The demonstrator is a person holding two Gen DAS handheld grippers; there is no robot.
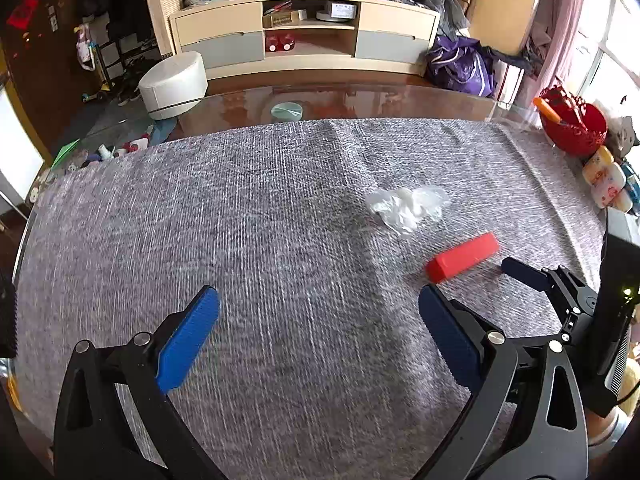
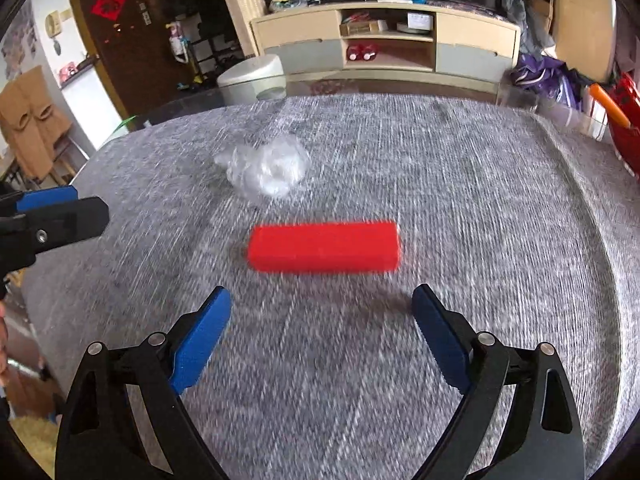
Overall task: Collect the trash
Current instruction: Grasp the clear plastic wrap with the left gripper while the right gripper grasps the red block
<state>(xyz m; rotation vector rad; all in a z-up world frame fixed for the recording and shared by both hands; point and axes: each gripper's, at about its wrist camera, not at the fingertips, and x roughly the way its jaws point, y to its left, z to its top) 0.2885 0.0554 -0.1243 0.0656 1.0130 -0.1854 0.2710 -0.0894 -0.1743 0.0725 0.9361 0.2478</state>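
Observation:
A crumpled clear plastic wrapper [image 1: 408,204] [image 2: 266,170] lies on the grey cloth [image 1: 260,220], right of the middle. A red rectangular block [image 1: 462,258] [image 2: 323,246] lies just nearer than it. My left gripper [image 1: 319,296] stands open above bare cloth, with the block ahead to its right. My right gripper [image 2: 321,296] is open too, and the block lies crosswise just beyond its fingertips. Nothing sits between either pair of fingers. In the left wrist view, one of the right gripper's fingers [image 1: 520,271] shows beside the block. The left gripper's fingers [image 2: 60,216] show at the right wrist view's left edge.
The cloth covers a glass-topped table [image 1: 360,100]. A red basket [image 1: 572,126] [image 2: 626,128] and some small packets [image 1: 604,180] stand at its right edge. Past the table are a white stool [image 1: 174,84] and a cluttered TV cabinet [image 1: 304,36].

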